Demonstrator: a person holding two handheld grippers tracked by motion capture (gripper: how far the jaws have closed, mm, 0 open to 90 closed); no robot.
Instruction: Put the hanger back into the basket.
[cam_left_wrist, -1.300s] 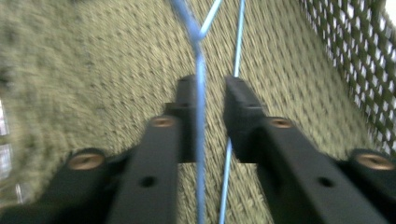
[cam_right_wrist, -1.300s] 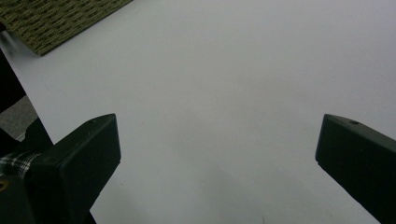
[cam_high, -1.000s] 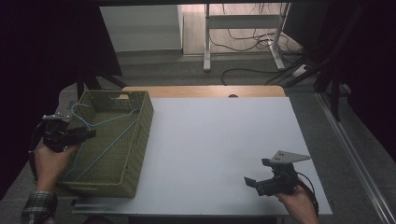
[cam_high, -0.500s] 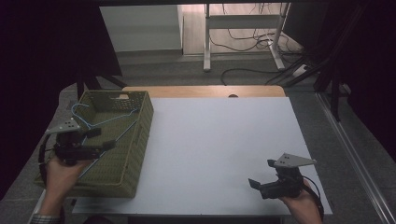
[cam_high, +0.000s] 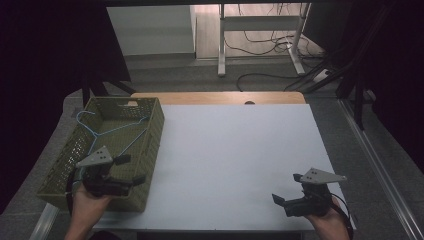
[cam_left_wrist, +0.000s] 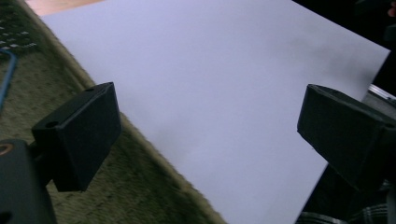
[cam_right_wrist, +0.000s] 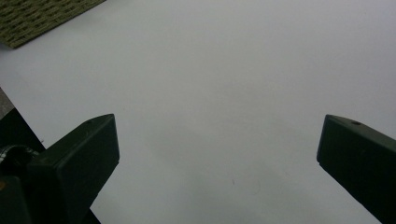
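Since a second ago the left gripper (cam_high: 131, 171) has drawn back from the far left of the olive-green woven plastic basket (cam_high: 152, 145) toward the person, and it now hovers over the basket's near right corner; its jaws have just been opening and stand wide with nothing between them. The thin light-blue wire clothes hanger (cam_high: 107, 132) lies flat on the basket's floor, well apart from that gripper, which suggests it is meant to rest there. In the left gripper view the basket's rim (cam_left_wrist: 154, 156) runs below the spread jaws. The white desk (cam_high: 235, 155) stretches bare to the right, where the right gripper (cam_high: 286, 189) rests near the front edge, jaws wide and empty, seemingly waiting.
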